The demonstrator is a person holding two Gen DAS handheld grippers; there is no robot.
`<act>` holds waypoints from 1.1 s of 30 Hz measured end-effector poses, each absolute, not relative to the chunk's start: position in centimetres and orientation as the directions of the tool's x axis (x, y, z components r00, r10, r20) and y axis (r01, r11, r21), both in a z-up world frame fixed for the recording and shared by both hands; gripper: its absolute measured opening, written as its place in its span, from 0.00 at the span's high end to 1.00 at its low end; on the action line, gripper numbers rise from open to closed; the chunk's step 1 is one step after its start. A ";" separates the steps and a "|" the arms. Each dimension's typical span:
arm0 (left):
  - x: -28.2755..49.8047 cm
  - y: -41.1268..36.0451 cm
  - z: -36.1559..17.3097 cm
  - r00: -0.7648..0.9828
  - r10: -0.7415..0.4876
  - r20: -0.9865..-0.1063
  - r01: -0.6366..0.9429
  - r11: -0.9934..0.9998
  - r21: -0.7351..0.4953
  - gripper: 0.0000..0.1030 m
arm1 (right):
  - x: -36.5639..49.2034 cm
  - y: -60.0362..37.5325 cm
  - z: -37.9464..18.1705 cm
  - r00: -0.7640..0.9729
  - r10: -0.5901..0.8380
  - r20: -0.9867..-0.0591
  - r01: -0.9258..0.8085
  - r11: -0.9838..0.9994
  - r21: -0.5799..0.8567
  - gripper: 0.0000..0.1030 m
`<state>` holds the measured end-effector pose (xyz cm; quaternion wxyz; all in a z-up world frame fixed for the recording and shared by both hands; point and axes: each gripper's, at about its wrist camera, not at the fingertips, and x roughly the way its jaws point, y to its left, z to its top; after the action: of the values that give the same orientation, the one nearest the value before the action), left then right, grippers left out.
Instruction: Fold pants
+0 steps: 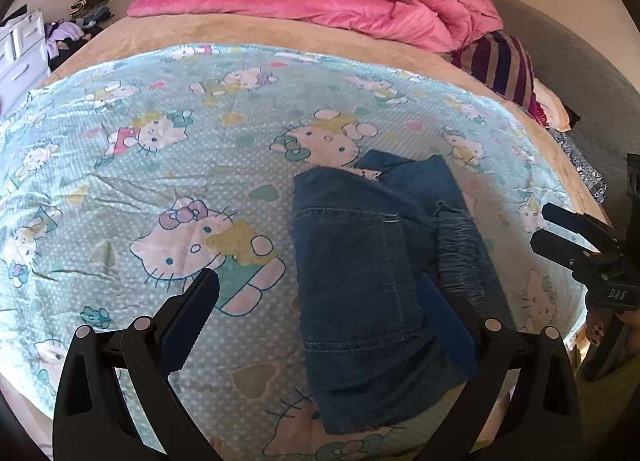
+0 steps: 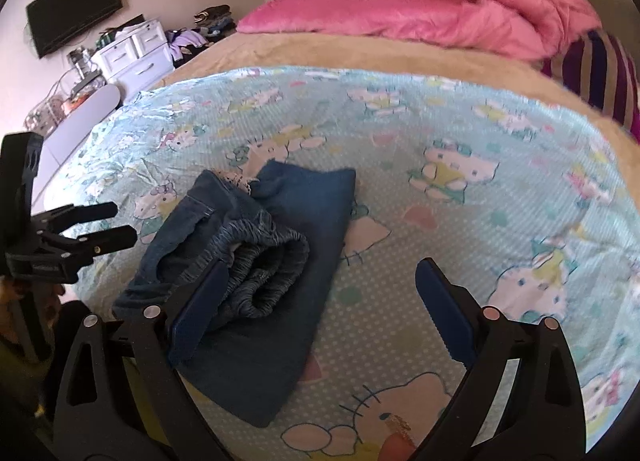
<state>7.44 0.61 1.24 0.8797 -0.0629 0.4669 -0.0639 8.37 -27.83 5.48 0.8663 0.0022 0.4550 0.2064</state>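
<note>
Denim jeans [image 1: 360,261] are seen folded into a compact bundle at centre frame on the cartoon-print sheet [image 1: 120,181], both left gripper [image 1: 320,313] and right gripper [image 2: 320,297] spread open and empty, so little beyond tidying is judged left.

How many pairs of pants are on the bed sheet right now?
1: folded denim pants on the cartoon-print sheet, between both open grippers. Nothing else denim shows; more may lie out of view.
</note>
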 end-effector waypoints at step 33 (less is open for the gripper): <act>11.2 0.3 -4.6 0.454 -0.277 -0.847 0.024 0.954 -0.299 0.06 | 12.5 -26.4 -0.9 0.290 0.511 -0.809 -0.368 0.840 0.399 0.54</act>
<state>11.22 0.26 -4.58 0.8437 -0.1229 0.5149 -0.0893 12.50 -26.42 -0.90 0.8004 0.0678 0.5287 0.2744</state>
